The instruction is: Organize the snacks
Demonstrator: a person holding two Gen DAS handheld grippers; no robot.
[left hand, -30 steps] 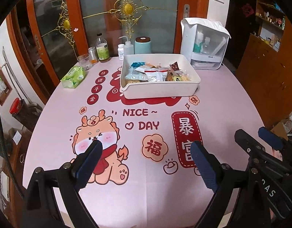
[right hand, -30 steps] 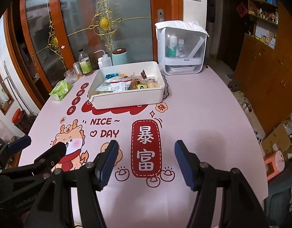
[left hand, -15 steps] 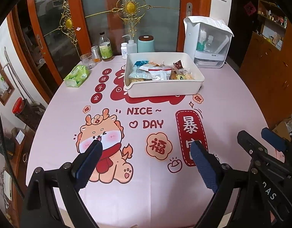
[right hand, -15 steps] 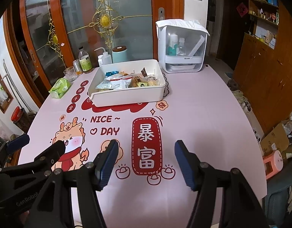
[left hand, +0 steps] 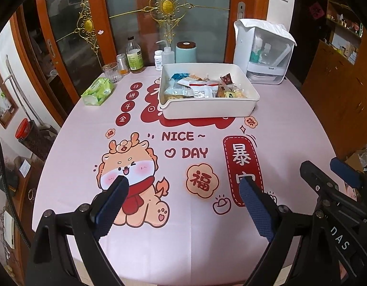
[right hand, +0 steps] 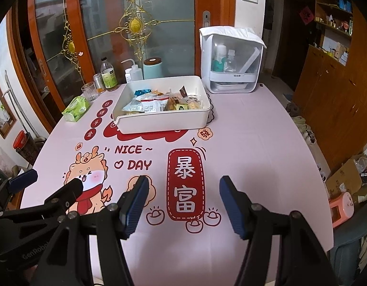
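A white rectangular bin (left hand: pixel 207 109) (right hand: pixel 159 121) stands at the far middle of the pink printed tablecloth. Several wrapped snacks (left hand: pixel 202 87) (right hand: pixel 157 101) lie inside it. My left gripper (left hand: pixel 182 184) hovers open over the near part of the cloth, above the dragon print, with nothing between its blue pads. My right gripper (right hand: pixel 182 184) hangs open over the red banner print, also empty. Each gripper shows at the edge of the other's view: the right gripper (left hand: pixel 326 169) at right, the left gripper (right hand: pixel 52 178) at left. Both are well short of the bin.
Behind the bin stand a white lidded organiser (left hand: pixel 264 52) (right hand: pixel 231 62), a teal canister (left hand: pixel 185 52), bottles (left hand: pixel 135 56) and a glass (left hand: pixel 111 71). A green tissue pack (left hand: pixel 97 90) (right hand: pixel 76 108) lies far left. Cardboard boxes (right hand: pixel 348 176) sit on the floor to the right.
Both views shifted slightly, with the bin drifting a little in the frame. Neither gripper's jaws changed.
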